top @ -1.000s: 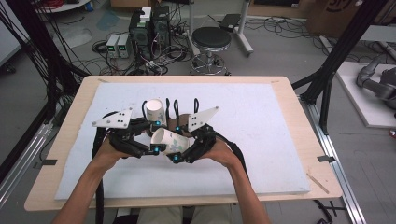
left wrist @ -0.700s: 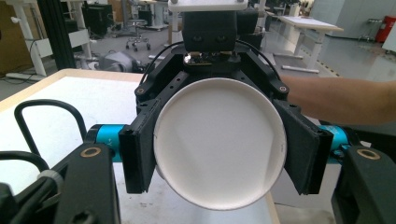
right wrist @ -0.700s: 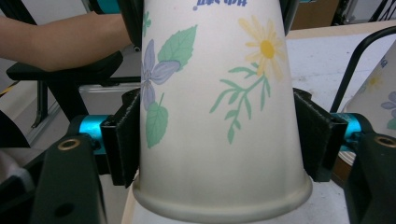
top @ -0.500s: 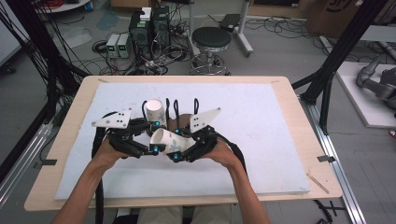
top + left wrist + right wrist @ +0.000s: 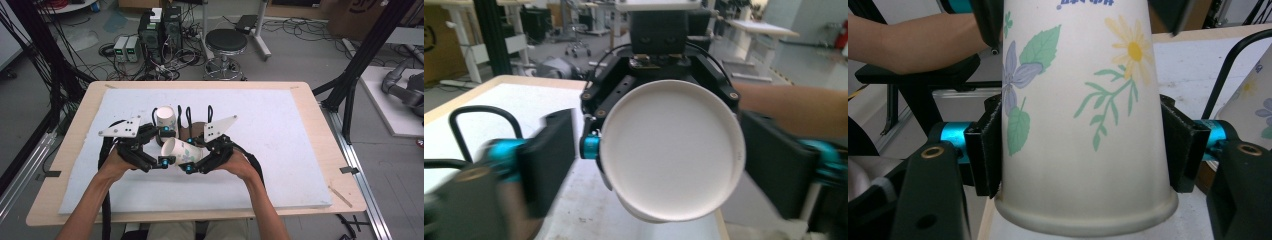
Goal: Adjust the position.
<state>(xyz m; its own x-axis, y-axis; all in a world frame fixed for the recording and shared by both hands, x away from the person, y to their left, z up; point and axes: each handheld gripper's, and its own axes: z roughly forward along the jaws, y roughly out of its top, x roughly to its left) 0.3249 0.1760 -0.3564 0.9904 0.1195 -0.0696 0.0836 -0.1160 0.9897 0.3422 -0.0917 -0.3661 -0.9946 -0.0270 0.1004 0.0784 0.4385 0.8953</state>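
Seen from above: a wooden worktop (image 5: pixel 75 150) covered by a white mat (image 5: pixel 280 135). Near its middle, two hands meeting, each with black tongs. Left tongs (image 5: pixel 167 145) spread apart, jaws just opened, either side of the base end of a flowered paper cup (image 5: pixel 181 151) lying on its side. Right tongs (image 5: pixel 189 155) clamped on that cup's wall near the rim. Just behind, a second paper cup (image 5: pixel 165 119) standing upright on the mat. Beyond the worktop, a round stool (image 5: pixel 227 42) amid cables.
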